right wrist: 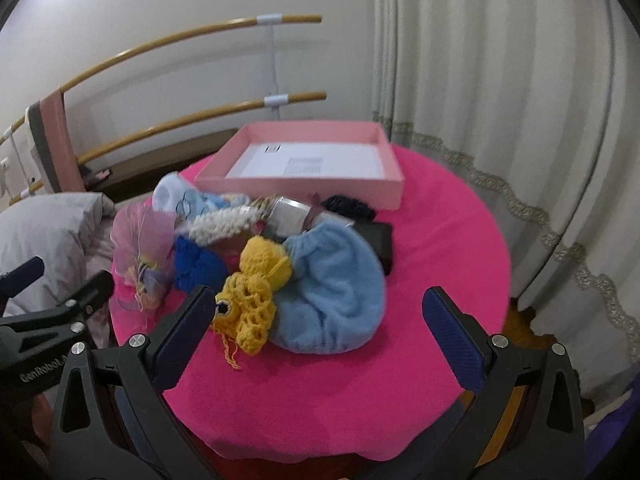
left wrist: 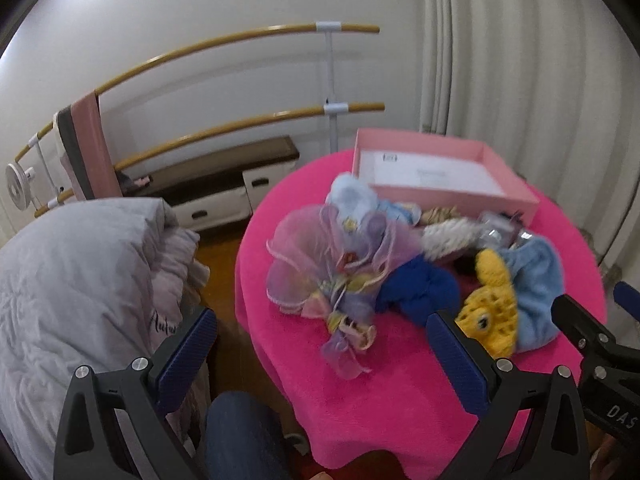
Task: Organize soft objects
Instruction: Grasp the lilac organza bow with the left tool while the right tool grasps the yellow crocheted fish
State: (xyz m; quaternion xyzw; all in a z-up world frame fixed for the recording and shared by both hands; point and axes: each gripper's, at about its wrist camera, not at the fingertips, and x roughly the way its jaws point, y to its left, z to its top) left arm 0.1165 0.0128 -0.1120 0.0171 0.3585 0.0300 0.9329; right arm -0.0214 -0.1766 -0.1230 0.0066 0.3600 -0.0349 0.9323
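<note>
Both my grippers, left (left wrist: 322, 344) and right (right wrist: 320, 322), hover with jaws wide apart, holding nothing. Soft objects, including a yellow crochet toy (right wrist: 252, 300) and light-blue hat (right wrist: 336, 288), lie heaped on the pink bench (right wrist: 436, 264) before the empty pink box (right wrist: 304, 184).

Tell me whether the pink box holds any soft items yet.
None yet. The pink box shows only a white printed sheet on its floor; the soft items, like the yellow crochet toy, lie on the pink tablecloth outside it.
</note>
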